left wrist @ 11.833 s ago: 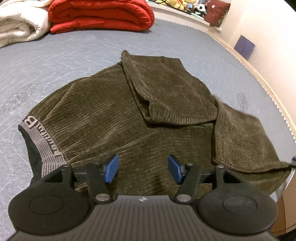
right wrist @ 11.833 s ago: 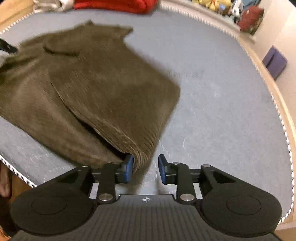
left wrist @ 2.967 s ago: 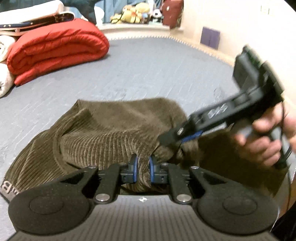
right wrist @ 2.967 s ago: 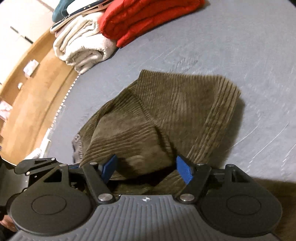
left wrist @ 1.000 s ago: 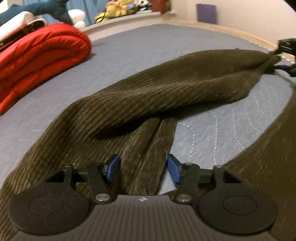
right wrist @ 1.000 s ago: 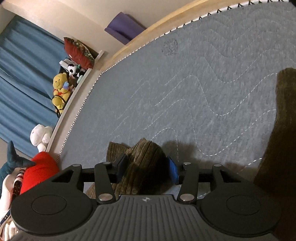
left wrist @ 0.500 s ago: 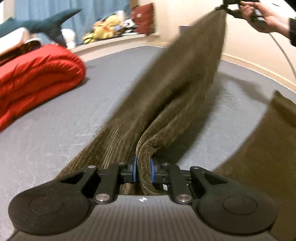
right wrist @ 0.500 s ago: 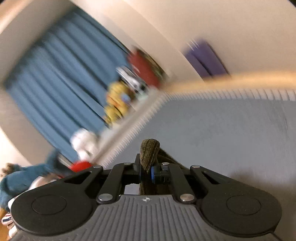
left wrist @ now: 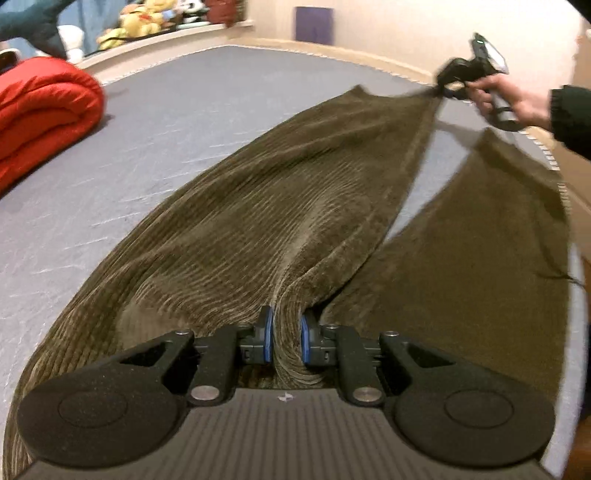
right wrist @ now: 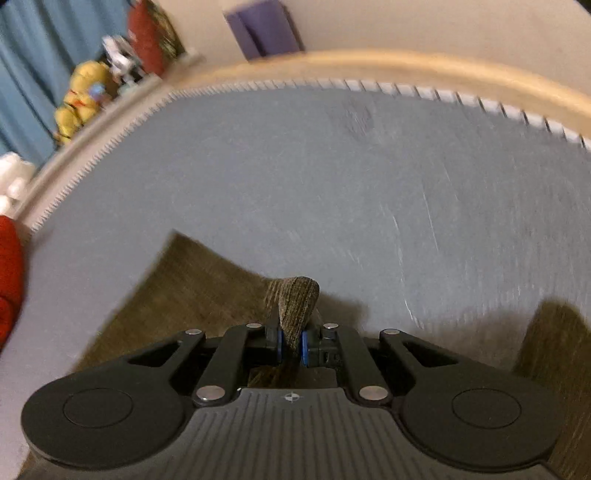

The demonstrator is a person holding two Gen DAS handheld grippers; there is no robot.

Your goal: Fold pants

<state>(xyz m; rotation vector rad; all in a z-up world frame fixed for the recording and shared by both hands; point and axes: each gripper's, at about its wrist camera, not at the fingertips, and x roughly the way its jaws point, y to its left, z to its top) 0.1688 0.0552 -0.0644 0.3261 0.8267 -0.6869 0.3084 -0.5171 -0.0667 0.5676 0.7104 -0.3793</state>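
The olive-brown corduroy pants [left wrist: 280, 206] are stretched out over the grey mattress [left wrist: 155, 122]. My left gripper [left wrist: 283, 341] is shut on a pinch of the fabric near the crotch. My right gripper [left wrist: 448, 86], seen far right in the left wrist view, is shut on the hem end of one leg, pulling it taut. In the right wrist view my right gripper [right wrist: 291, 341] clamps a fold of corduroy [right wrist: 297, 302] that sticks up between the pads. The other leg [left wrist: 480, 236] lies flat on the right, near the bed's edge.
A rolled red blanket [left wrist: 40, 110] lies at the far left of the mattress. Stuffed toys [right wrist: 79, 105] sit on a ledge before blue curtains. A purple box [right wrist: 264, 27] stands by the wall. The wooden bed frame [right wrist: 406, 72] borders the mattress.
The stretched leg has come down from high in the air to just above the mattress. My right gripper has dropped lower and further right. Both grippers keep their hold.
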